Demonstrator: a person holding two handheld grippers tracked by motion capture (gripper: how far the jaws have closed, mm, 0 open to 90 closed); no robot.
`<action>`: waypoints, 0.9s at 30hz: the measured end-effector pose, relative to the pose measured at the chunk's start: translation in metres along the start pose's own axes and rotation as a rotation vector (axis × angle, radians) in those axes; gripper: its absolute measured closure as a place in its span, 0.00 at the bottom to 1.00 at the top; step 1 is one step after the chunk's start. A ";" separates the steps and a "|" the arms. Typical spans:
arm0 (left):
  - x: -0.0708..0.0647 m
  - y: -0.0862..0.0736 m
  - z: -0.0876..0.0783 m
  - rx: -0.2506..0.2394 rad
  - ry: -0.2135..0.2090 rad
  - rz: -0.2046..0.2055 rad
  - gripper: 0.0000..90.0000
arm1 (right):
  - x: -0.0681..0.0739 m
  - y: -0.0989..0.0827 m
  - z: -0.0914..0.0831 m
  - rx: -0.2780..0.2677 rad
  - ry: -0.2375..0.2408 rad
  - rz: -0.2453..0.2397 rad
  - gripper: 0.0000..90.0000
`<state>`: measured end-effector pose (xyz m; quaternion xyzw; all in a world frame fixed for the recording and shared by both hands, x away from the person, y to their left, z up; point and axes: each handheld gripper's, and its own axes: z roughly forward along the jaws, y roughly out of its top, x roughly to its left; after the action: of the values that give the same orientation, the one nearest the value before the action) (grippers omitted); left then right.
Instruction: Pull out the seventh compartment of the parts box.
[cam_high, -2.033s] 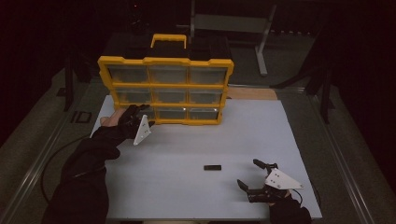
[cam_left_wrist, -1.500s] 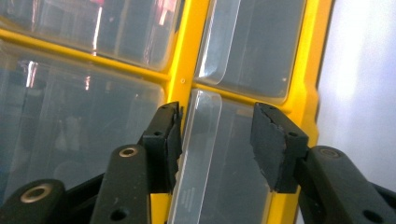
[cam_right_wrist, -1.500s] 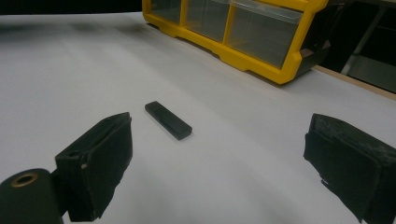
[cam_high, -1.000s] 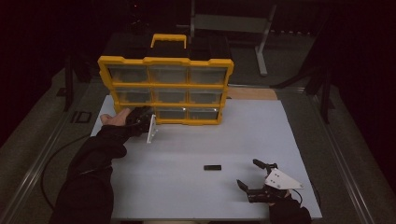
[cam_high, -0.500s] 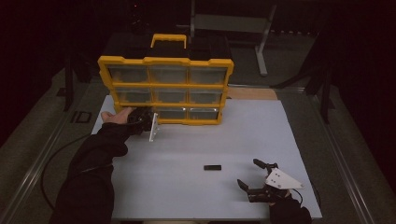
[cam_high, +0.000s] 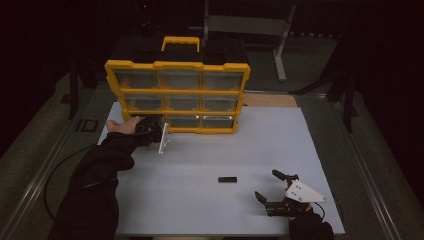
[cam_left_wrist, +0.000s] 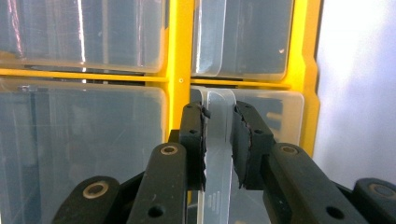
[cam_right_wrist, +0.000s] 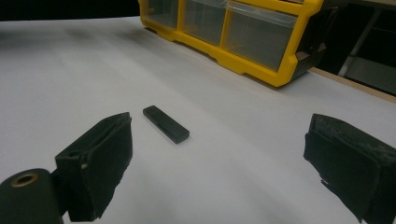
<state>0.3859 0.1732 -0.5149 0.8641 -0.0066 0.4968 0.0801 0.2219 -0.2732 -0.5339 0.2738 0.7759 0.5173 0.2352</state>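
Drawer pull (cam_left_wrist: 218, 140), clear slick plastic, sits nipped in the left claw (cam_left_wrist: 218, 142); right claw (cam_right_wrist: 219, 163) gapes empty near black bar (cam_right_wrist: 166, 123).

The high view looks forward and down over the whole white surface (cam_high: 210, 165). The left gripper view sits close against the yellow organizer (cam_left_wrist: 180, 70). The right gripper view looks low across the surface toward that organizer.

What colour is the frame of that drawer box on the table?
Yellow, around clear drawers; the frame shows best in the high view.
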 end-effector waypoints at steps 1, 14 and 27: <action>0.000 0.000 -0.002 -0.002 -0.001 -0.003 0.84 | 0.000 0.000 0.000 -0.002 -0.001 -0.001 0.09; -0.005 0.004 -0.012 0.010 -0.030 -0.003 0.84 | -0.001 0.001 0.000 -0.008 -0.012 0.006 0.09; -0.013 0.005 -0.027 -0.002 -0.036 0.000 0.84 | -0.002 0.002 -0.001 -0.013 -0.023 0.010 0.09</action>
<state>0.3556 0.1713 -0.5115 0.8728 -0.0085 0.4813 0.0809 0.2229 -0.2743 -0.5321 0.2823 0.7684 0.5203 0.2432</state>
